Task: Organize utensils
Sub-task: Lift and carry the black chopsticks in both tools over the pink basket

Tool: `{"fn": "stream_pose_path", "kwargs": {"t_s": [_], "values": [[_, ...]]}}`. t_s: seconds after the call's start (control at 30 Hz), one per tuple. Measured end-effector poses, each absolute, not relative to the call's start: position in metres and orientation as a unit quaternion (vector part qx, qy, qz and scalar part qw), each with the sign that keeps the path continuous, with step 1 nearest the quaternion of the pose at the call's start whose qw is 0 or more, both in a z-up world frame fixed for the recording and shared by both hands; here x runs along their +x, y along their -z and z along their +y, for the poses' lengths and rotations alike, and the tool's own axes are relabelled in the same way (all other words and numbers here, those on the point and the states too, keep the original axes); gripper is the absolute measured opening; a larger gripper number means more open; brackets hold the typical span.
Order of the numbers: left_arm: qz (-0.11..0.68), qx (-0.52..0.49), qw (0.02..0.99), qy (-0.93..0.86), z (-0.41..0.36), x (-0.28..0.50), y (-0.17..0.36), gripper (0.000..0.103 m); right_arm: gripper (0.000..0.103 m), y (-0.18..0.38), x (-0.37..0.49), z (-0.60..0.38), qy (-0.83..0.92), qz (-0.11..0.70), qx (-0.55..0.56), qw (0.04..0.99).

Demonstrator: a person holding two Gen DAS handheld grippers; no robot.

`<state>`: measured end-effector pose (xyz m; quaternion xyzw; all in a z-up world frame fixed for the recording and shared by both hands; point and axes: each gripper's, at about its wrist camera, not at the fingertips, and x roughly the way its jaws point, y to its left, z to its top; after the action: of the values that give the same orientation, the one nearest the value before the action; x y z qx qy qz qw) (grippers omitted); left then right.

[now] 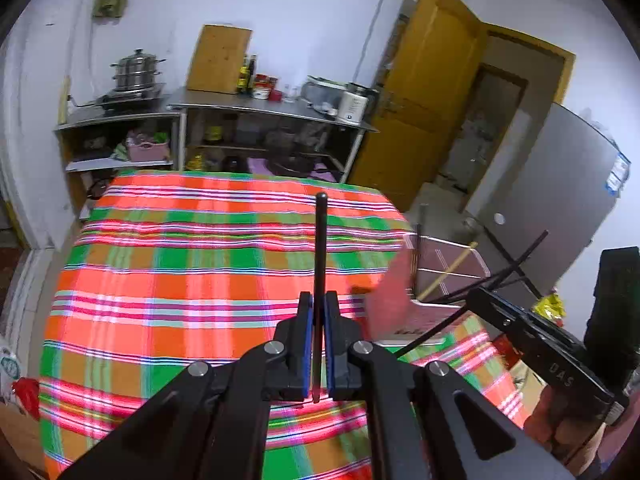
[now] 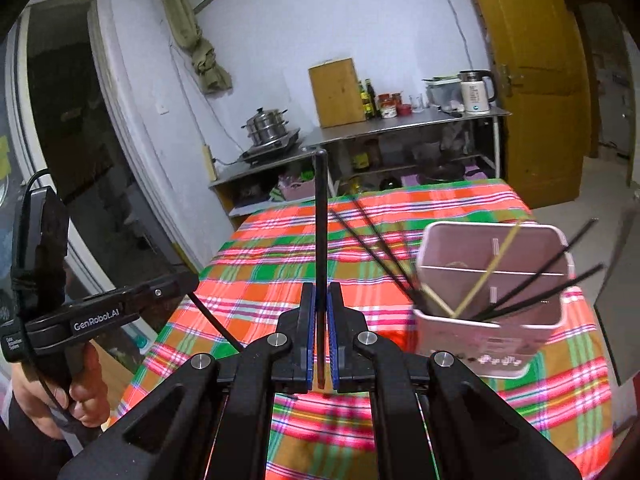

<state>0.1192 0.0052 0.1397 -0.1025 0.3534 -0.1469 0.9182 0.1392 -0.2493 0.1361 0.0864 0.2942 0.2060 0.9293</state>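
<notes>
Both my left gripper (image 1: 319, 344) and right gripper (image 2: 321, 336) pinched one black chopstick each (image 1: 320, 248) (image 2: 320, 216); I feared either stick swivelling between the fingers and missing the holder (image 2: 492, 332) near the bench's (image 2: 280, 240) right edge.

Utensil holder (image 2: 492, 308) on table (image 2: 280, 240), chopsticks (image 2: 532, 292) inside, shelves (image 2: 400, 120) behind.

Motion blurs the pink utensil holder (image 2: 492, 332), its printed lettering unreadable.

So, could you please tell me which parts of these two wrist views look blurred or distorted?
Left wrist view: the pink utensil holder at right is motion-smeared, while the held black chopstick stays sharp. Right wrist view: the holder is softly blurred; fisheye bends the door frames.
</notes>
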Motion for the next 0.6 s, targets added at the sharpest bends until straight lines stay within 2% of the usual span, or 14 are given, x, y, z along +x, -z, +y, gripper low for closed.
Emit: {"fn": "stream_pose_path", "kwargs": {"t_s": [0.6], "values": [[0.301,-0.089,0.917,0.245,-0.087,0.147,-0.209,0.006,0.005,-0.205,0.126,-0.322,-0.129,0.216,0.101,0.962]]}}
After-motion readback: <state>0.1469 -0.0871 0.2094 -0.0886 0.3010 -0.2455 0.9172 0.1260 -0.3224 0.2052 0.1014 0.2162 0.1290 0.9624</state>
